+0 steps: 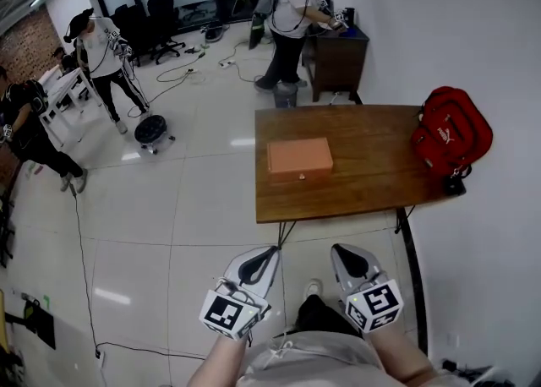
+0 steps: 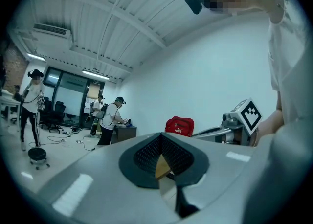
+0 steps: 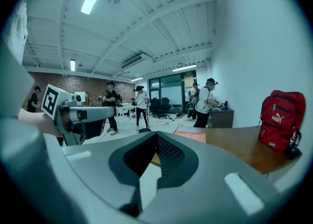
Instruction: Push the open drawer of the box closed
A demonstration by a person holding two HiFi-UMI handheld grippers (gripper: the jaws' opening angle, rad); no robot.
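A flat orange box [image 1: 299,157] lies on the brown wooden table [image 1: 363,182], left of the middle, with a small knob on its near face. From here I cannot tell how far its drawer stands out. Both grippers hang close to my body, short of the table's near edge and well apart from the box. The left gripper [image 1: 258,265] is shut and holds nothing, and so is the right gripper [image 1: 348,258]. In the right gripper view the box [image 3: 191,135] shows beyond the shut jaws [image 3: 155,135]. The left gripper view looks over its shut jaws [image 2: 160,136] toward the room.
A red backpack [image 1: 450,130] sits on the table's right end, against the white wall. Behind the table stands a dark cabinet [image 1: 336,60] with a person at it. Other people, a round stool [image 1: 153,132] and a floor cable [image 1: 84,275] are off to the left.
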